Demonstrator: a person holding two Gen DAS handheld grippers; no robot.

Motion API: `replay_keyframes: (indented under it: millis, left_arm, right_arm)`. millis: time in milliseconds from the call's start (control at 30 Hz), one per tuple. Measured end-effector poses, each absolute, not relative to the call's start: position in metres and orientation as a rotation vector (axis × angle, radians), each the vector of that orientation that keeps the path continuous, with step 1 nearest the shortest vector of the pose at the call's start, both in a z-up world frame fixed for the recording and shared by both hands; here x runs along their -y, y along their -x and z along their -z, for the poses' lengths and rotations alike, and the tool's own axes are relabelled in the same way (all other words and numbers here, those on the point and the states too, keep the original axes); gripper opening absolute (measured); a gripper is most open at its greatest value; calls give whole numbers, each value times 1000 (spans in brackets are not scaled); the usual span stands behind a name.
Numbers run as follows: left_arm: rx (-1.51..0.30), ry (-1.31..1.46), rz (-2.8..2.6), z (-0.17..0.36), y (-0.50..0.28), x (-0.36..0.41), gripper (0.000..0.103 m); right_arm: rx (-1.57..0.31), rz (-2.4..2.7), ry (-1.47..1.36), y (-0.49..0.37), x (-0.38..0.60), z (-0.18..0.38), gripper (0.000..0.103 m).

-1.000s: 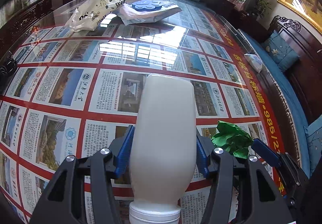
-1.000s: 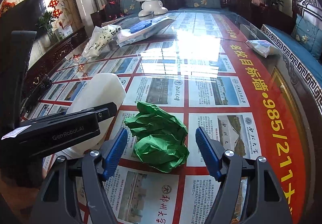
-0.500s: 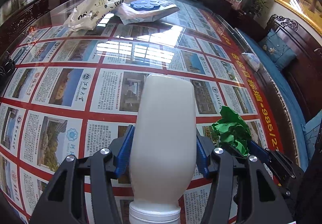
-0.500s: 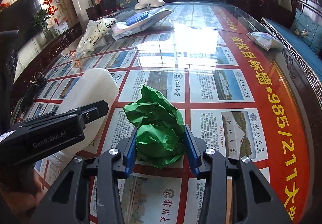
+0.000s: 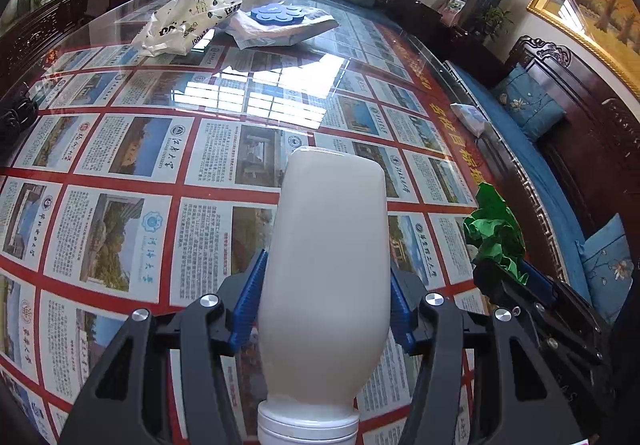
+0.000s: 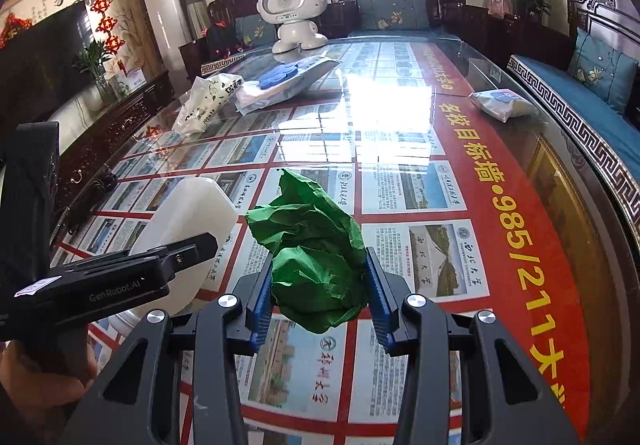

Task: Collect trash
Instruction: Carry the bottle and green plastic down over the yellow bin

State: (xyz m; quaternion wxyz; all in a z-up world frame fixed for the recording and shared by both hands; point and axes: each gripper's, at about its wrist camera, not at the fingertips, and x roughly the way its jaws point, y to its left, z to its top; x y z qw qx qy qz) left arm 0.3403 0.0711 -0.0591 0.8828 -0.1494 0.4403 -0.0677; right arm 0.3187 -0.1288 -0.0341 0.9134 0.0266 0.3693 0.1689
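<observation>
Right gripper (image 6: 318, 287) now closed on green paper wad (image 6: 312, 257), lifted off table (image 6: 500, 165); left gripper (image 5: 325, 303) clamps white bottle (image 5: 328, 269): 2 items collected, both ready for disposal

The white bottle (image 5: 326, 265) hides the glass-topped table (image 5: 160, 93) behind it, and its cap runs off the left wrist view's bottom edge, so the cap's end is unseen. In the right wrist view, the left gripper's (image 6: 120, 281) black body covers the bottle's lower half, and the hand (image 6: 36, 385) below it is cut by the frame's lower-left corner. The crumpled green paper (image 6: 312, 257) covers the 2 blue pads' inner faces, and the table's small print is unreadable.
</observation>
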Motion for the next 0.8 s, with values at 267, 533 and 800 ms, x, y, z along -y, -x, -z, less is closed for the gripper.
replay_keyframes:
  millis: [267,533,800]
  left_arm:
    - [-843,259,233,21,-235,-64,54]
    - [-793,213,311,-1,-114,-49,54]
    - [-786,167,402,3,-26,-21,54]
  right_arm:
    - [-689,-375,-31,-217,151,0,41]
    - [-629,-423,15,-96,160,-27,41]
    - [-627,-450,9,-7,163,-17,41]
